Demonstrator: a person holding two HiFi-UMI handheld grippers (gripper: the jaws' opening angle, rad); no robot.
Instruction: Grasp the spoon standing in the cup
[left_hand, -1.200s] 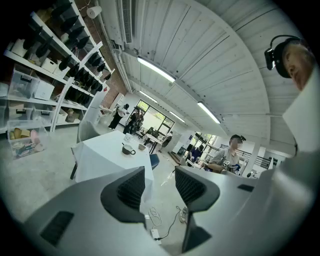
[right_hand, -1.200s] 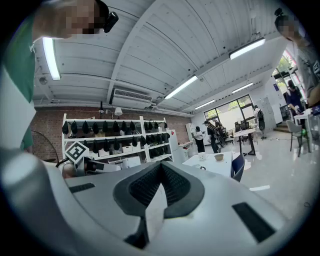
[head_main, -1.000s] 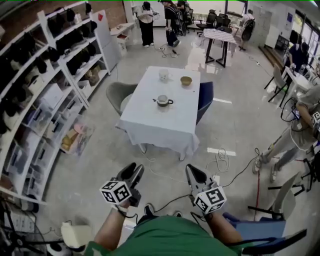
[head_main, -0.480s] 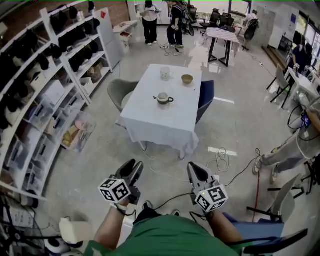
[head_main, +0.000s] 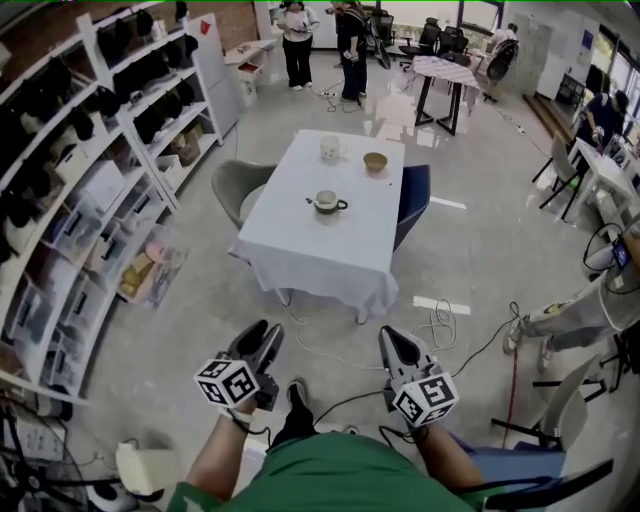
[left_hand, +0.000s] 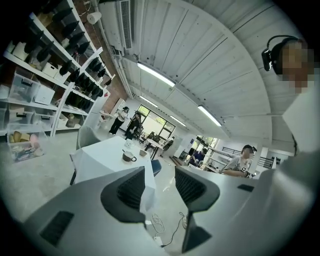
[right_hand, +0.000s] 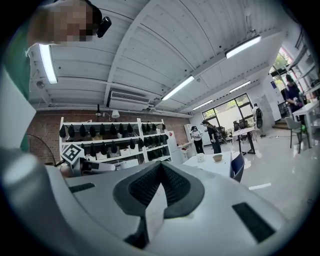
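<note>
A low grey cup with a dark handle stands mid-table on the white-clothed table, far ahead of me. Its spoon is too small to make out. The cup also shows small in the left gripper view. My left gripper is held low near my body, open, with nothing between its jaws. My right gripper hangs beside it at the same height, its jaws closed together on nothing. Both are several steps short of the table.
A white mug and a brown bowl stand at the table's far end. A grey chair and a blue chair flank the table. Shelving lines the left wall. Cables lie on the floor, and people stand at the back and right.
Both grippers have stayed low in front of my body, shifting only slightly. The person at the right has moved toward the frame's edge.
</note>
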